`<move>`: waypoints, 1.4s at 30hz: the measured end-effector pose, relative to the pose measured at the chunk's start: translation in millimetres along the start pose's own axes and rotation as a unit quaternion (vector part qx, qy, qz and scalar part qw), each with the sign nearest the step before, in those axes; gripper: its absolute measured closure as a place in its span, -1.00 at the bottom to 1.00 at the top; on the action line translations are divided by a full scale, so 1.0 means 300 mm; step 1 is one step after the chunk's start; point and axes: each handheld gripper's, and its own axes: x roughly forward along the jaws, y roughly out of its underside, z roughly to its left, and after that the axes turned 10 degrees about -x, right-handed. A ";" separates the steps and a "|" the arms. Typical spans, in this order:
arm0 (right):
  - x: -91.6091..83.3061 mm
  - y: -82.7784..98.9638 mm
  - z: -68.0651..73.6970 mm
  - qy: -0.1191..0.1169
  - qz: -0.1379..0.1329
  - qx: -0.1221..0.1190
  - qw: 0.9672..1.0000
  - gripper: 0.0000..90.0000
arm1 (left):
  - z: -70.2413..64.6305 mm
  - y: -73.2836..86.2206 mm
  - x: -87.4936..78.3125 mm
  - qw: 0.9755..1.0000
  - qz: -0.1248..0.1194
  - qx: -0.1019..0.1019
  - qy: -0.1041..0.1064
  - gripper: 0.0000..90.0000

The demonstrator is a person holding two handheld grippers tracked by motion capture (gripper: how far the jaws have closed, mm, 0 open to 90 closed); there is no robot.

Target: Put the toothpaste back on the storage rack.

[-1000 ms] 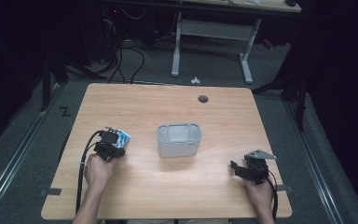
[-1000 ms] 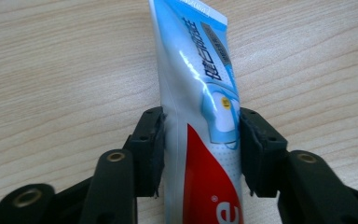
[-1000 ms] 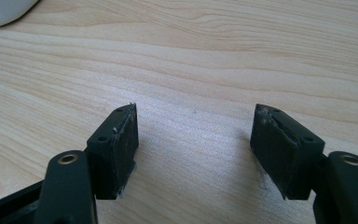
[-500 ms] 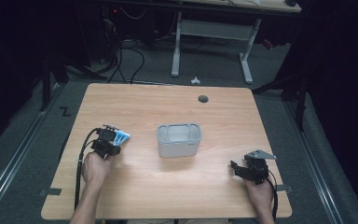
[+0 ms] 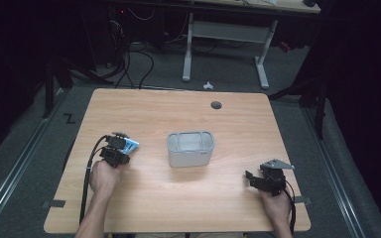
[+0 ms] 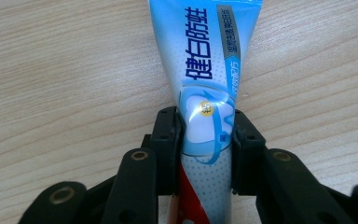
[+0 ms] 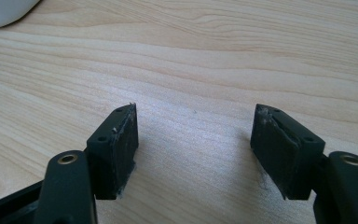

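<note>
- The wooden table point(image 5: 188, 198) has a pale grain top with rounded corners, and a round dark cable hole point(image 5: 216, 105) near its far edge.
- Around the table lies a grey carpeted floor point(image 5: 54, 144), dim away from the tabletop.
- Beyond the table's far edge stands a white-legged desk frame point(image 5: 225, 32).
- Left of that frame, black cables point(image 5: 129, 59) trail over the floor.
- A small white object point(image 5: 208, 85) lies on the floor just beyond the table.
- Pieces of tape mark the floor at the table's near corners.
</note>
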 end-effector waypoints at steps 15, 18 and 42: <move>0.000 0.000 -0.001 -0.001 -0.001 0.000 1.000 -0.28 | 0.025 0.015 -0.063 0.999 -0.019 -0.011 0.042 0.56; 0.000 0.000 -0.001 -0.001 -0.001 0.000 1.000 -0.28 | 0.023 0.015 -0.081 0.999 -0.026 -0.009 0.045 0.57; 0.000 0.000 0.000 0.000 -0.001 -0.001 1.000 -0.28 | -0.008 0.035 -0.226 0.990 -0.113 0.003 0.090 0.58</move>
